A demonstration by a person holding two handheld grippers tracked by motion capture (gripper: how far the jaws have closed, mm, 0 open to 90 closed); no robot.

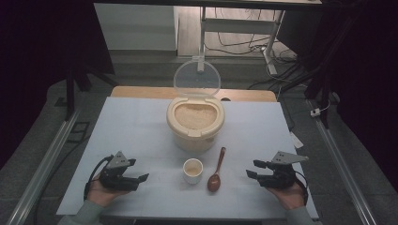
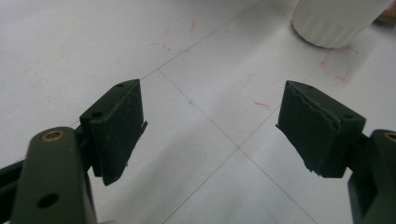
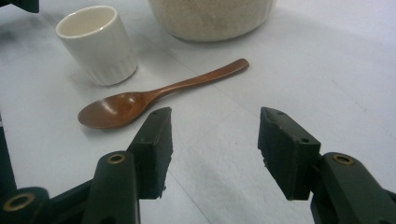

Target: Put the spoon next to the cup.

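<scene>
1. Left gripper (image 1: 141,169): held in the person's left hand at the near left of the table (image 1: 141,126), jaws spread with only bare tabletop between them in the left gripper view. It sits well apart from the cup, probably parked there to leave the working area free until the cup needs steadying.

2. Right gripper (image 1: 252,168): held at the near right, jaws spread and pinching nothing. In the right gripper view the jaws point toward the spoon, which suggests that this hand is lining up to take it.

3. Spoon (image 3: 154,95): a brown wooden spoon lying flat on the table, bowl toward the person, handle toward the container. It lies just right of the cup and between cup and right gripper, placing it within easy reach of that hand.

4. Cup (image 1: 193,170): a small white cup, upright, mouth open, and empty as far as the right gripper view shows. It stands directly in front of the container, a short carry for a loaded spoon.

5. Container (image 1: 195,123): a cream round bin filled with pale grain, farthest from the person. Its clear lid (image 1: 196,78) stands hinged upright at the back, leaving the grain exposed for scooping.
</scene>
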